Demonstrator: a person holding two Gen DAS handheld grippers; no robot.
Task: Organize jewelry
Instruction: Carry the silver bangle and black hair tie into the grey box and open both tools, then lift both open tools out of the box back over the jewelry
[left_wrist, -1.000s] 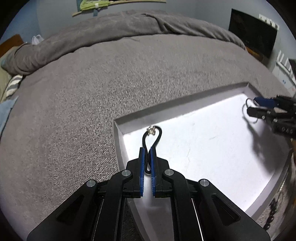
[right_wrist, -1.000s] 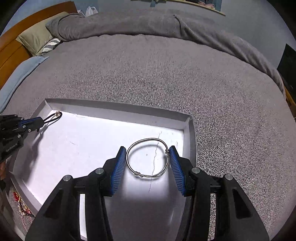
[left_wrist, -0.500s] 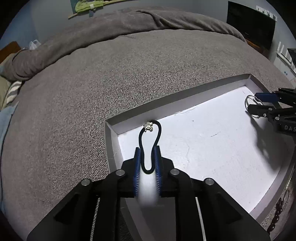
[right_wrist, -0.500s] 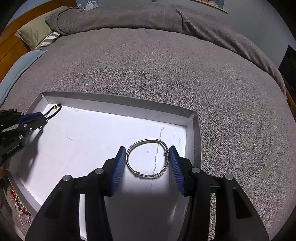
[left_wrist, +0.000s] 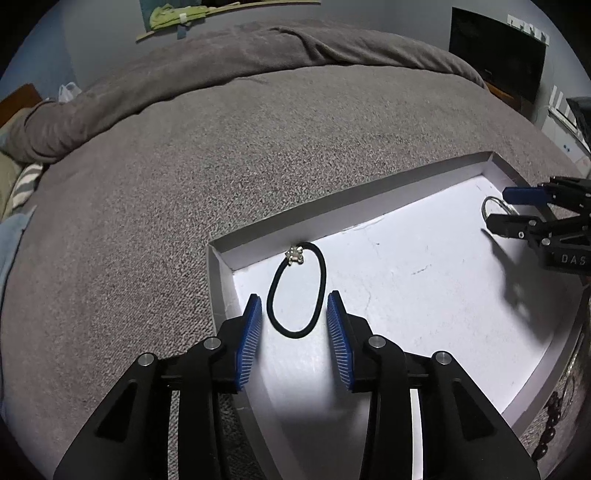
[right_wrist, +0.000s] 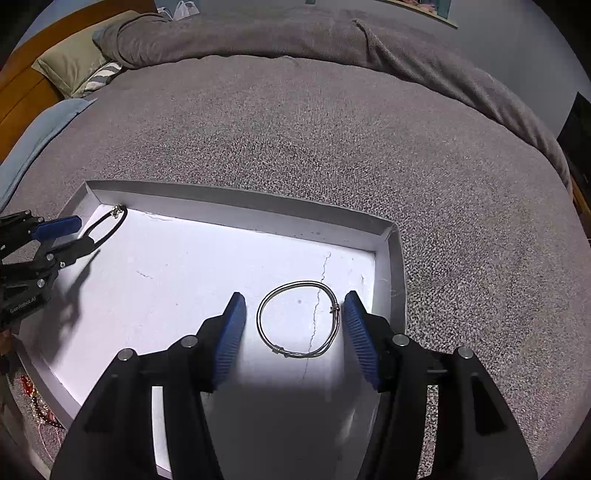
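Observation:
A shallow white tray (left_wrist: 424, 184) lies on the grey bed cover; it also shows in the right wrist view (right_wrist: 236, 206). A black hair tie (left_wrist: 319, 273) with a small silver charm (left_wrist: 294, 256) lies in the tray's far left corner. My left gripper (left_wrist: 294, 310) is open, its blue pads on either side of the tie. A silver wire bangle (right_wrist: 263, 317) lies flat near the tray's right wall. My right gripper (right_wrist: 295, 314) is open around the bangle. Each gripper shows at the edge of the other view.
The grey bed cover (right_wrist: 295, 129) surrounds the tray. Red and dark bead jewelry (right_wrist: 37, 406) lies off the tray's near left edge; dark beads (left_wrist: 550, 424) show by its near right edge. Pillows (right_wrist: 74, 70) and a wooden headboard stand far left. A dark screen (left_wrist: 495, 48) stands far right.
My left gripper opened and let go of the black hair tie, which now lies flat in the tray's corner. The right gripper stays open around the bangle.

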